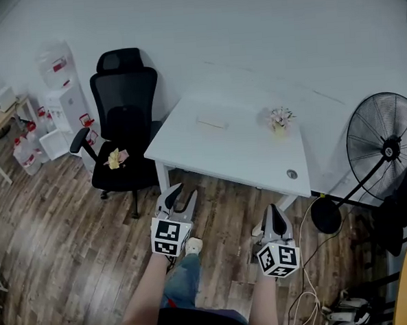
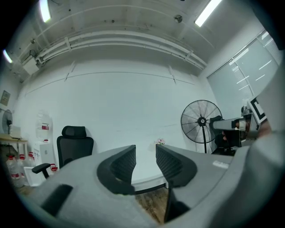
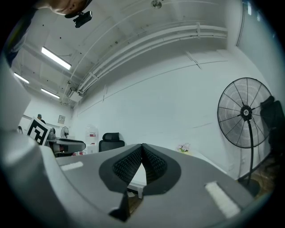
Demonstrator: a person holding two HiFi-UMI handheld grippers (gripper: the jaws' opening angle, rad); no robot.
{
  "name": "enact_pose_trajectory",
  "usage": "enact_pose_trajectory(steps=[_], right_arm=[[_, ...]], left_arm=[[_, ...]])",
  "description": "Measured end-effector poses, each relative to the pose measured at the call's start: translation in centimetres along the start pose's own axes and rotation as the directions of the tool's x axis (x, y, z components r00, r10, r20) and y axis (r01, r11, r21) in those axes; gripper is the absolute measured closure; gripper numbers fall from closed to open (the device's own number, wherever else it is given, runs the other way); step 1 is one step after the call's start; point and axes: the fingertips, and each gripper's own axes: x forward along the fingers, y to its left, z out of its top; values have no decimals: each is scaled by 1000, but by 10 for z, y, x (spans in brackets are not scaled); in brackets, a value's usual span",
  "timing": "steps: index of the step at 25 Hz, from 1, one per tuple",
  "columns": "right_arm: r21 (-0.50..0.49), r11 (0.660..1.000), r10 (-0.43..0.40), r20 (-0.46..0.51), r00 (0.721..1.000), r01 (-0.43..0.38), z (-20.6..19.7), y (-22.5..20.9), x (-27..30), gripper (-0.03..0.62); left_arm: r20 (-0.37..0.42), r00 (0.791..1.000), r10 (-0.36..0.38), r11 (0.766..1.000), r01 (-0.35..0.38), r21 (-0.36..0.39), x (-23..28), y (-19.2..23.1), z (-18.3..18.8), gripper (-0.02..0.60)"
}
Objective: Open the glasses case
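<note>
The glasses case (image 1: pixel 211 121) lay flat and closed near the middle of the white table (image 1: pixel 244 156), with a small pot of flowers (image 1: pixel 280 118) further right on the same top. I saw no print on the case. The red labels on the water dispenser (image 1: pixel 66 105) were too small to read. My left gripper (image 2: pixel 145 149) had its jaws spread with nothing between them. My right gripper (image 3: pixel 142 147) had its tips pressed together, empty. Both hung short of the table's near edge, well apart from the case.

Both forearms reach forward, left claw (image 1: pixel 183 192) level with jaws apart and empty, right claw (image 1: pixel 274 210) closed tip-to-tip.
</note>
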Motion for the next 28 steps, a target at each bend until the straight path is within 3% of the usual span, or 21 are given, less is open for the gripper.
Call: enact_pose_trajectory(steps=[8, 11, 16, 23, 28], right_arm=[[-27, 999, -34, -11, 999, 34, -26, -40, 136, 585], [-46, 998, -40, -33, 999, 38, -31, -52, 200, 585], [-97, 995, -44, -76, 996, 37, -26, -75, 294, 585], [-109, 994, -27, -111, 993, 15, -30, -86, 380, 585], [-69, 997, -24, -87, 996, 18, -40, -100, 431, 585]], left_arm=[[32, 999, -7, 1000, 7, 9, 138, 67, -6, 445], [11, 999, -32, 998, 32, 48, 203, 90, -8, 445], [7, 999, -43, 999, 44, -16, 293, 132, -5, 445], [-2, 999, -35, 998, 35, -48, 365, 174, -7, 445], [-23, 998, -61, 998, 61, -20, 413, 188, -17, 445]])
